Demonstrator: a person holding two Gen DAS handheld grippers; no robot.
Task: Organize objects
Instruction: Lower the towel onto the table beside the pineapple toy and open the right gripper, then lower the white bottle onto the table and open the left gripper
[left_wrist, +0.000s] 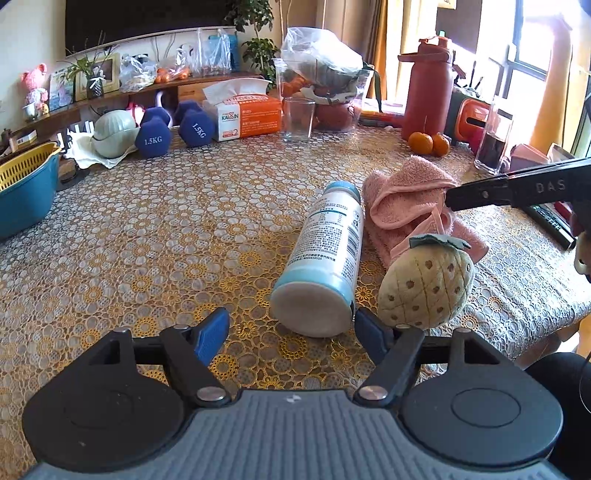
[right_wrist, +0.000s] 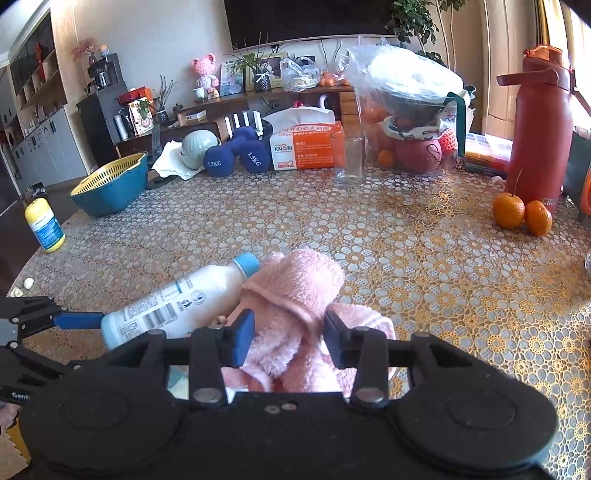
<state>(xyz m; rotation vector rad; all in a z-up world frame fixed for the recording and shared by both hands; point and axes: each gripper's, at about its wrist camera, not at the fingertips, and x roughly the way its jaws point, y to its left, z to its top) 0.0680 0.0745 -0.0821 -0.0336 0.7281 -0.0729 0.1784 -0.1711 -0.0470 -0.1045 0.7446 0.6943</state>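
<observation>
A white bottle with a light blue cap (left_wrist: 325, 254) lies on its side on the lace tablecloth (left_wrist: 166, 229), its base towards me. My left gripper (left_wrist: 291, 330) stands open just in front of that base, with neither blue pad pressing on it. Right of the bottle, a beige plush strawberry (left_wrist: 424, 284) leans on a crumpled pink towel (left_wrist: 402, 199). In the right wrist view my right gripper (right_wrist: 289, 339) is open, and the pink towel (right_wrist: 295, 291) bulges up between its fingers. The bottle (right_wrist: 173, 302) lies to its left, and the strawberry is hidden.
At the far edge stand a blue basin with a yellow strainer (right_wrist: 110, 184), two blue dumbbells (right_wrist: 236, 157), a tissue box (right_wrist: 306, 146), an empty glass (right_wrist: 349, 158) and a red flask (right_wrist: 535, 122). Two oranges (right_wrist: 521, 212) sit at the right. A yellow-capped bottle (right_wrist: 44, 225) stands at the left edge.
</observation>
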